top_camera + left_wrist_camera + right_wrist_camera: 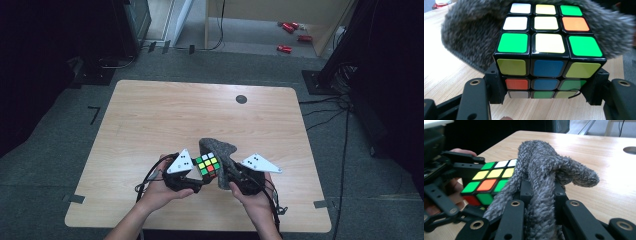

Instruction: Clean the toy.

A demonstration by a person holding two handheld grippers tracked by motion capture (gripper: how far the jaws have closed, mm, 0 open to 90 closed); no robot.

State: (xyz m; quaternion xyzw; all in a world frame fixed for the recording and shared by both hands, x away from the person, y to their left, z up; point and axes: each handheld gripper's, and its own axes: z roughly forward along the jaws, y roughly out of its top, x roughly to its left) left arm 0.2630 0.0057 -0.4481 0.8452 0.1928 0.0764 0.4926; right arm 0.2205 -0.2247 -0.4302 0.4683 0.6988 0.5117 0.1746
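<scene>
Left gripper (pixel 196 176), held in the person's left hand (pixel 162 192), is clamped on a scrambled colour-sticker puzzle cube with black edges (pixel 208 165); its own view shows the two black jaws pressed against the cube's lower side faces, one on each side. Right gripper (pixel 227 178), in the right hand (pixel 257 200), is closed on a fuzzy grey knitted fabric piece (pixel 220 150), the cloth pinched between its jaws and rising above them.

Cube position: lifted above the light wood-grain worktop (pixel 150 120), near its front edge and roughly central, between the two grippers. Fabric lies against the cube's far and right sides, touching it. Whether the fabric forms a pouch with an opening cannot be told; the cube sits at its edge, top face uncovered.

High view: both grey three-cornered plates, both hands, a dark round hole in the worktop (pixel 241 99) far from the cube, red objects on the floor (pixel 291 35) beyond the worktop.

Left gripper view adds sticker detail: top face (pixel 548 30) white, pale yellow, green and one orange; near face with blue, yellow-green, red, grey. Fabric (pixel 469 37) wraps behind the cube.

Right gripper view adds the fabric's folded, tube-like bulge (pixel 564 170) over the jaws, and the left gripper (pixel 456 170) holding the cube (pixel 490 182) farther off.
</scene>
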